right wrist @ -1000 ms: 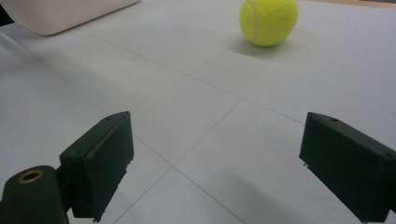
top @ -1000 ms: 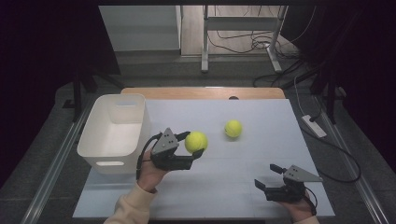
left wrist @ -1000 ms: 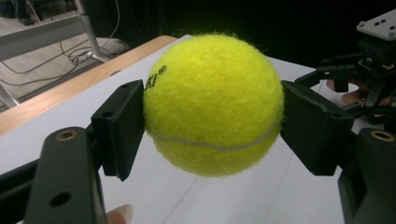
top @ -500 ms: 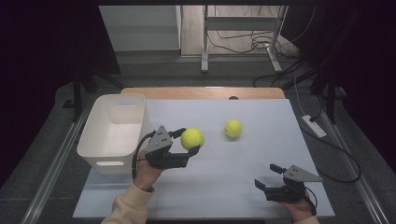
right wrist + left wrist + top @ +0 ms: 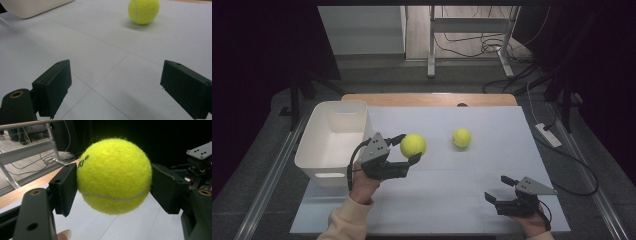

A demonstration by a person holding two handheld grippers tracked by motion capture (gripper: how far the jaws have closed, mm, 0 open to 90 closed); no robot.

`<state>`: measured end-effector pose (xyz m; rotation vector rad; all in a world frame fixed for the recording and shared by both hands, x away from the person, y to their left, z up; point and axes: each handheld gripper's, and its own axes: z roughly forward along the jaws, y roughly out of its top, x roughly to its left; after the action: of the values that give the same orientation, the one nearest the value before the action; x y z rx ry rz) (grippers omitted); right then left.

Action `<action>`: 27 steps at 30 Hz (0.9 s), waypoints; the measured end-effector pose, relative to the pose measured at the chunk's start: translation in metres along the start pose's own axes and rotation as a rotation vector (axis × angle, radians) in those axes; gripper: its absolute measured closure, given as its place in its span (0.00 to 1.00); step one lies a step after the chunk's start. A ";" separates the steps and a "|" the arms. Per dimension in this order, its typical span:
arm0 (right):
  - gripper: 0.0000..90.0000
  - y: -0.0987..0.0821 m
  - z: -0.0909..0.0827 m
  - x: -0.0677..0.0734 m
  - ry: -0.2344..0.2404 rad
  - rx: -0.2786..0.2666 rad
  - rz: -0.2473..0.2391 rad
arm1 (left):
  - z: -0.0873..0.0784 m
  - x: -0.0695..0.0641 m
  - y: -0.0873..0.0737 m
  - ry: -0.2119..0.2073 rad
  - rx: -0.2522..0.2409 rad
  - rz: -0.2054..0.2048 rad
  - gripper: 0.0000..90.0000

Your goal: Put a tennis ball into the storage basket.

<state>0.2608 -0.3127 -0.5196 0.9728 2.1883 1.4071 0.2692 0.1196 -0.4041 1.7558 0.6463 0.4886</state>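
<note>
A lab or test room is suggested; a white-covered table (image 5: 452, 200) is ringed by darkness. Beyond the table, a metal desk frame (image 5: 472, 30) and loose cables (image 5: 472, 45) are seen on bare floor.

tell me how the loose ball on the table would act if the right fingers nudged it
Ball is round and sits free on the flat table, so it would probably roll. Its fuzzy felt likely grips well, and it looks light.
</note>
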 end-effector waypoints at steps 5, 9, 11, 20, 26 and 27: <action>0.11 0.000 0.000 0.000 0.002 0.002 0.000 | -0.005 0.002 0.002 0.010 -0.013 -0.005 0.30; 0.11 0.000 0.000 0.000 0.001 -0.001 0.000 | -0.009 0.003 0.003 0.017 -0.022 -0.005 0.30; 0.11 0.000 0.000 0.000 0.001 -0.002 0.000 | -0.011 0.003 0.005 0.021 -0.029 -0.004 0.30; 0.11 0.000 0.000 0.000 0.002 0.000 0.000 | -0.022 0.008 0.008 0.044 -0.053 -0.010 0.30; 0.11 0.000 0.000 0.000 0.000 0.001 -0.004 | -0.028 0.011 0.009 0.053 -0.065 -0.010 0.30; 0.11 0.000 0.000 0.000 0.000 0.001 -0.004 | -0.028 0.012 0.010 0.054 -0.068 -0.011 0.30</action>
<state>0.2609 -0.3129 -0.5195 0.9689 2.1900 1.4036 0.2621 0.1461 -0.3872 1.6793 0.6697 0.5463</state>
